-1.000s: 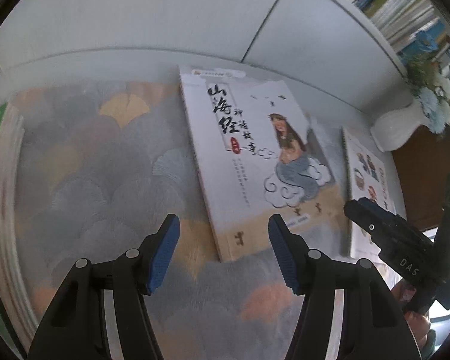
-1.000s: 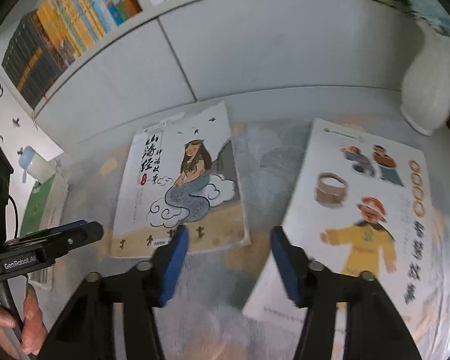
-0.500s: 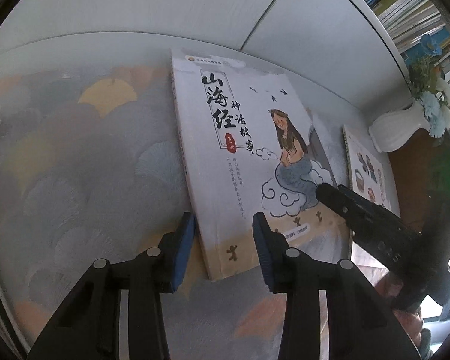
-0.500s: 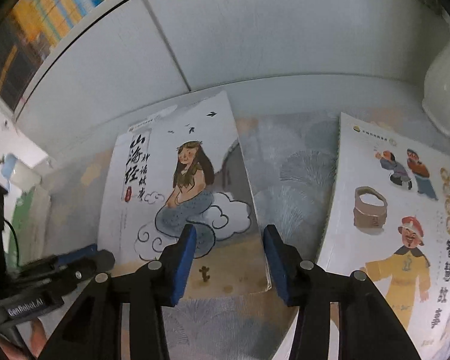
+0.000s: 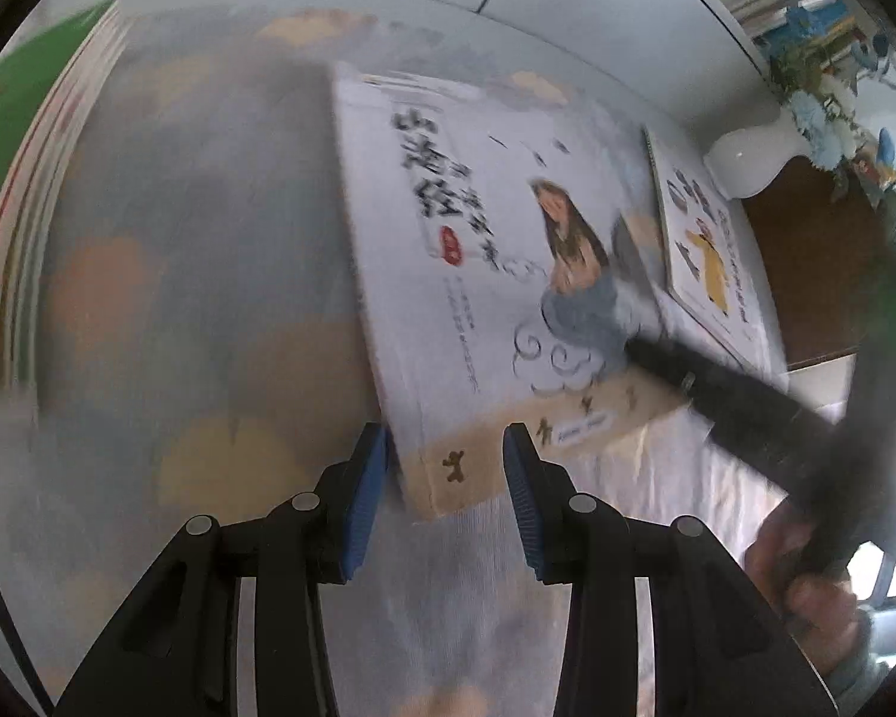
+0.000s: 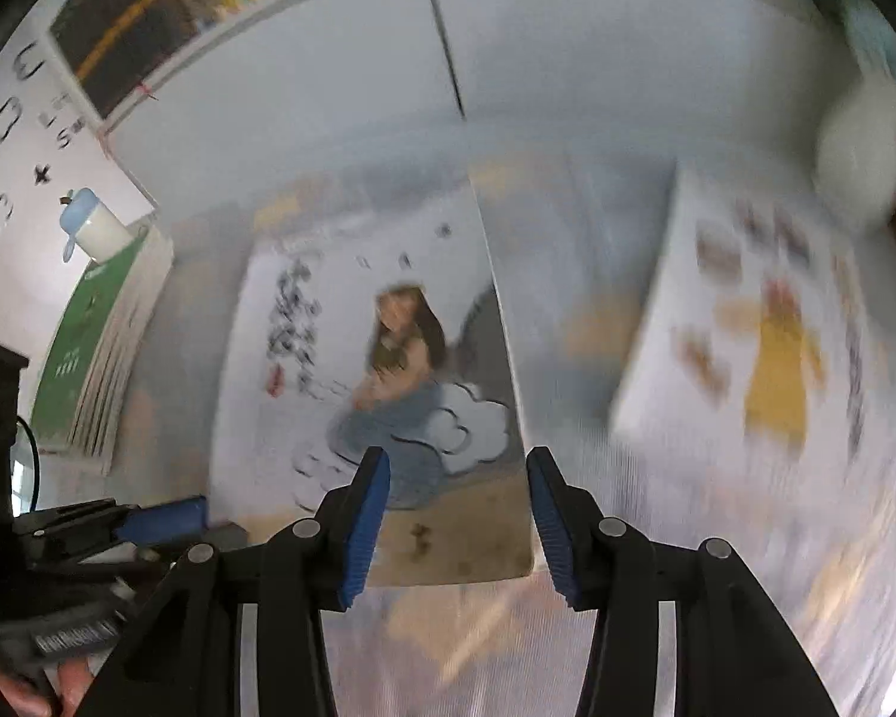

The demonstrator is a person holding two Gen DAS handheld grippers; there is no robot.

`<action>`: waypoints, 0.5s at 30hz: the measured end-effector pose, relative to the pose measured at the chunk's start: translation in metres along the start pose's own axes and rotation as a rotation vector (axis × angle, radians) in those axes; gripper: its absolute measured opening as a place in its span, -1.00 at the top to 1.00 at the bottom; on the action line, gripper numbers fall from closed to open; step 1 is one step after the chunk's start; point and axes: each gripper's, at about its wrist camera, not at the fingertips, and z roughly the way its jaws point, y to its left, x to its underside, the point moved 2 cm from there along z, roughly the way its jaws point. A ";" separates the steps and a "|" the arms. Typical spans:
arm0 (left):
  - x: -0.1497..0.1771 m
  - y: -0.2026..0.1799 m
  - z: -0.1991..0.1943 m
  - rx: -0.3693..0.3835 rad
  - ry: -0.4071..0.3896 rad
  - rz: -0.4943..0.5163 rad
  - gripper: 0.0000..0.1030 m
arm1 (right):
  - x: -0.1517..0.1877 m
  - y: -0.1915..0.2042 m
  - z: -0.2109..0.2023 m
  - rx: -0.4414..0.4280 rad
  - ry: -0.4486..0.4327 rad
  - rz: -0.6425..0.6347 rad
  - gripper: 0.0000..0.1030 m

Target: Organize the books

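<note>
Mermaid book (image 5: 484, 275): seen lying flat on a patterned cloth (image 5: 197, 310), cover up, in the centre of the left wrist view; its near edge is shown low in the frame, its left long edge running up toward the white cabinet front (image 5: 597, 12).
Left gripper (image 5: 445, 466): its blue pads are held apart, with the book's near-left corner framed between them; the left pad appears at the book's edge, though contact cannot be judged through the blur.
Right gripper (image 6: 457, 505): its jaws are held apart over the book's near-right part in the right wrist view, the right pad just outside the book's right edge; no pad is seen pressing on the cover.
Second book (image 6: 764, 346): a cover with a yellow figure is seen to the right of the frame, apart from the mermaid book, a strip of bare cloth between them.
Green-covered stack (image 6: 95, 352): a pile of books is shown at the left of the right wrist view, apart from the mermaid book across open cloth.
White vase (image 5: 752, 158): seen at the upper right of the left wrist view, beyond the second book.
Open room: bare cloth is shown left of the mermaid book and below its near edge.
Blur: both views are smeared.
</note>
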 end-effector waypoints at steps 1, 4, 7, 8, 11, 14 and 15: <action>0.008 0.001 -0.004 0.012 0.009 -0.006 0.30 | 0.014 -0.004 0.002 -0.027 0.037 0.029 0.09; 0.032 -0.005 -0.008 -0.014 0.035 0.030 0.30 | 0.052 0.000 -0.006 -0.034 0.042 0.000 0.09; 0.054 -0.010 -0.009 -0.053 0.067 0.089 0.30 | 0.088 0.013 -0.017 0.004 0.044 -0.085 0.06; 0.060 -0.011 -0.010 -0.059 0.071 0.100 0.30 | 0.097 0.019 -0.020 0.011 0.042 -0.107 0.06; 0.071 -0.014 -0.016 -0.091 0.053 0.102 0.28 | 0.122 0.017 -0.035 0.036 0.018 -0.124 0.06; 0.068 -0.015 -0.026 -0.119 0.015 0.087 0.27 | 0.127 -0.010 -0.046 0.162 -0.060 -0.104 -0.14; 0.067 -0.015 -0.032 -0.123 -0.001 0.080 0.27 | 0.127 -0.022 -0.050 0.177 -0.084 -0.102 -0.15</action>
